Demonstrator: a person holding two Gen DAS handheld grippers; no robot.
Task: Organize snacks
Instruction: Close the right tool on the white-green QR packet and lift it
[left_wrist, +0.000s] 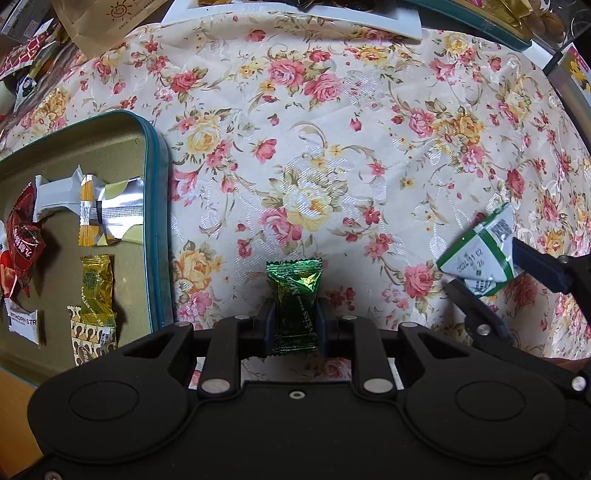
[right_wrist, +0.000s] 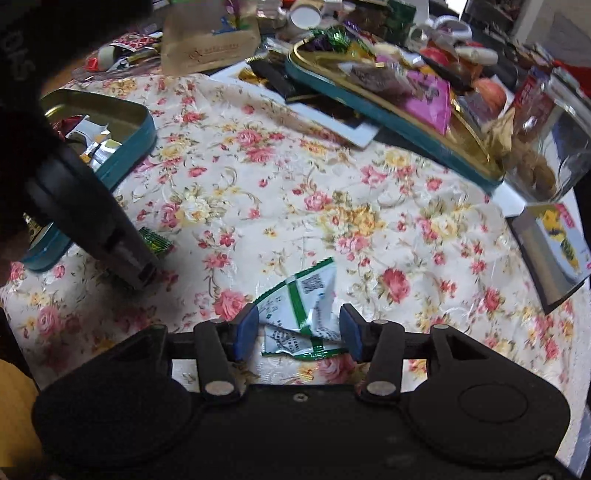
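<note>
My left gripper (left_wrist: 295, 317) is shut on a green foil candy (left_wrist: 295, 291), low over the flowered tablecloth. The teal tin (left_wrist: 157, 206) with several wrapped snacks stands just to its left. My right gripper (right_wrist: 299, 328) stands around a white-and-green packet (right_wrist: 299, 314); its blue pads (right_wrist: 246, 328) sit at the packet's sides with small gaps, so the grip is unclear. The right gripper also shows in the left wrist view (left_wrist: 491, 273) with the packet (left_wrist: 480, 254) between its fingers. The left gripper's body (right_wrist: 92, 206) shows at the left of the right wrist view, with the green candy (right_wrist: 157, 240) peeking out.
A second teal tin (right_wrist: 388, 122) piled with snacks stands at the back right, on a white-framed board (left_wrist: 295, 16). A brown paper bag (right_wrist: 210, 40) and clutter line the back. A glass jar (right_wrist: 554, 147) and a booklet (right_wrist: 554, 251) are at the right.
</note>
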